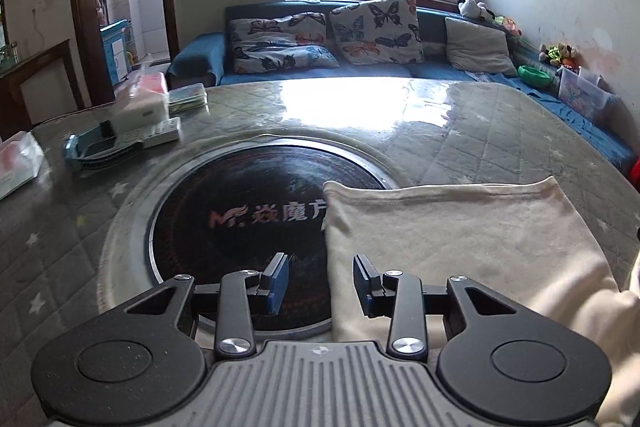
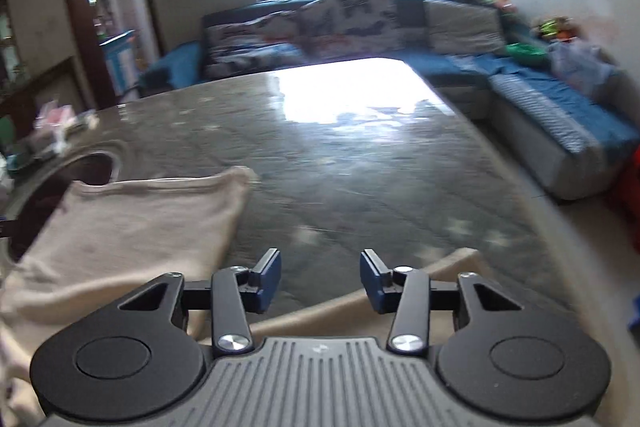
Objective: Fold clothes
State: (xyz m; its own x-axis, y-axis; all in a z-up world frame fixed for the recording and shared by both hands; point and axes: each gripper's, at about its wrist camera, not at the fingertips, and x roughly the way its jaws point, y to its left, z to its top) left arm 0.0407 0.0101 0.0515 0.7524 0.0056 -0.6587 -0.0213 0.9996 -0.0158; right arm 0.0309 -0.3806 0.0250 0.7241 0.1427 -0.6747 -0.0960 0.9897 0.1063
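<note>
Nearest the left wrist camera, the left tool (image 1: 320, 281) hangs with its blue-padded jaws spread apart and nothing between them, poised over the left edge of a cream garment (image 1: 460, 239). The right tool (image 2: 320, 277) is likewise released and empty, above bare table (image 2: 360, 167) with a strip of the same cream cloth just below it — this view is blurred. The garment lies flat on the quilted, glossy table, its far edge straight, its left part overlapping a round black inset hob (image 1: 240, 211). Whether it lies spread for folding or already carries a fold cannot be judged from here — both fit. Any coming grasp calls for pinching one thin cloth edge off a slick surface. Farther left sit tissue boxes and remotes (image 1: 160, 133); beyond, a blue sofa (image 1: 320, 67) under a bright window.
</note>
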